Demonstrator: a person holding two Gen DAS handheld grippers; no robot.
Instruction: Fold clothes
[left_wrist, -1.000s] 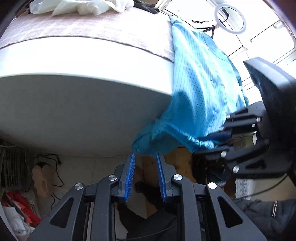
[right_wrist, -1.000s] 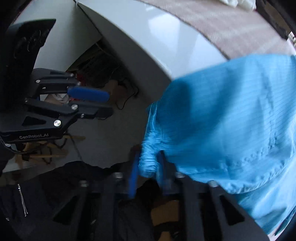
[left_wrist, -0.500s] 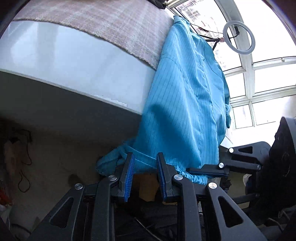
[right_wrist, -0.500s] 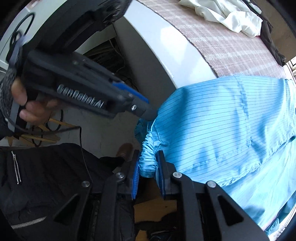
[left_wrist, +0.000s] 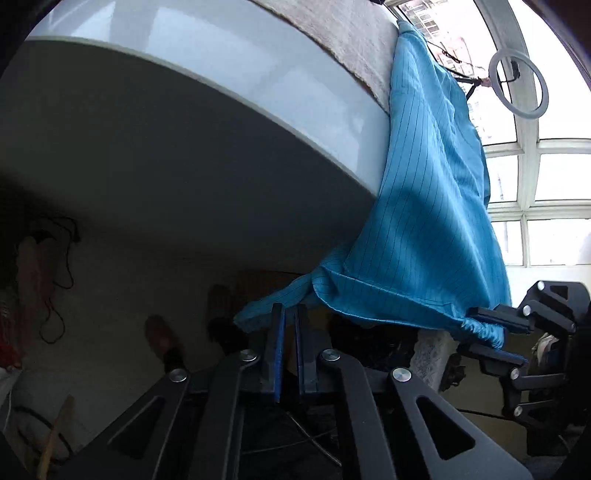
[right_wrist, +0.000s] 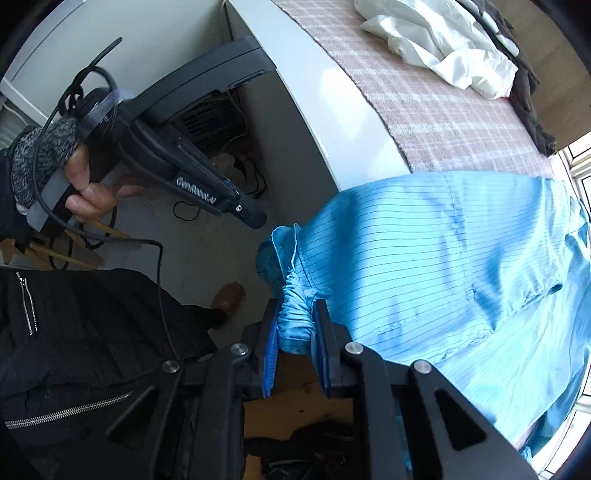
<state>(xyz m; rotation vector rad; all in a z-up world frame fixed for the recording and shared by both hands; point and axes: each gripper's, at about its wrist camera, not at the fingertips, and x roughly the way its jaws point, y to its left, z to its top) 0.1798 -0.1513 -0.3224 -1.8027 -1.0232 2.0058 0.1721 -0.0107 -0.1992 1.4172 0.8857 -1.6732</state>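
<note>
A blue pinstriped garment (left_wrist: 424, 203) lies on the table and hangs over its white edge (left_wrist: 258, 74). In the right wrist view my right gripper (right_wrist: 295, 314) is shut on a bunched corner of the garment's (right_wrist: 443, 258) hem. My left gripper (left_wrist: 290, 308) is closing its jaws, which stand almost together, on the hem's other corner at the fingertips. From the right wrist view the left gripper (right_wrist: 258, 221) meets that corner with its tip, a hand (right_wrist: 85, 184) holding it. The right gripper (left_wrist: 491, 332) shows at the hem's far end.
A pink checked mat (right_wrist: 443, 110) covers the table top, with crumpled white clothes (right_wrist: 443, 37) and a dark garment (right_wrist: 528, 92) at its far end. A ring light (left_wrist: 517, 85) stands by the windows. Cables and a slipper lie on the floor under the table.
The left gripper's jaws have narrowed from a wide gap to almost together at the hem's corner. The right gripper has lifted a little with its bunch of cloth.
</note>
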